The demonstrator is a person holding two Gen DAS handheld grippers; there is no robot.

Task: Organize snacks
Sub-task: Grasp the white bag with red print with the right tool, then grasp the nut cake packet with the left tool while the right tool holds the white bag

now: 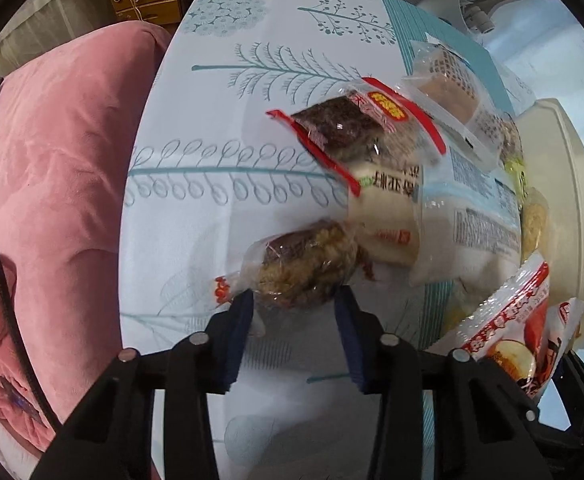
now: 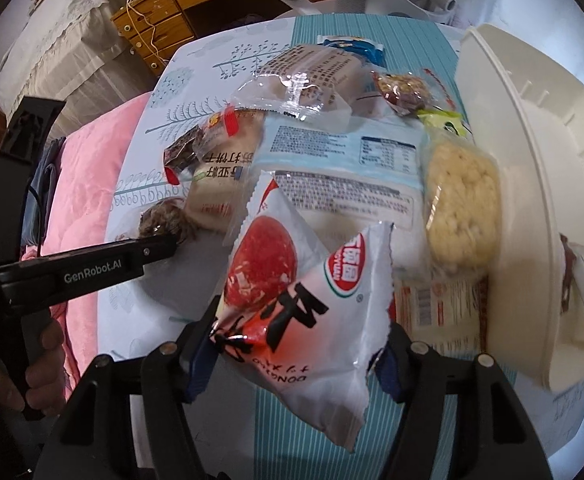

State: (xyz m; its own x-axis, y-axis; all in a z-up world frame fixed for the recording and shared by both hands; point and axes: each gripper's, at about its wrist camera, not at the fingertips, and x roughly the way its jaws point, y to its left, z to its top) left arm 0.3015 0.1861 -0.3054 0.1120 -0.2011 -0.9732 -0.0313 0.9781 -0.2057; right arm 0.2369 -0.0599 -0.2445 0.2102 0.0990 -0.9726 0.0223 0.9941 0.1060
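Snack packets lie heaped on a table with a leaf-print cloth (image 1: 220, 128). My left gripper (image 1: 294, 300) points down, its blue pads against both sides of a clear-wrapped brown nut snack (image 1: 304, 268) that rests on the cloth. In the right wrist view one left finger (image 2: 160, 246) touches that same snack (image 2: 160, 216). My right gripper (image 2: 292, 364) is shut on a white and red snack packet (image 2: 304, 300) and holds it above the table. The packet also shows at the left wrist view's right edge (image 1: 512, 320). A white plastic bin (image 2: 532, 160) stands to the right.
The heap holds a puffed rice cake (image 2: 460, 208), a large white and blue packet (image 2: 344, 176), a beige cracker pack (image 2: 220, 192) and a red-edged dark cake (image 1: 344, 128). Pink bedding (image 1: 60, 160) lies left of the table. A person's hand (image 2: 40, 360) grips the left handle.
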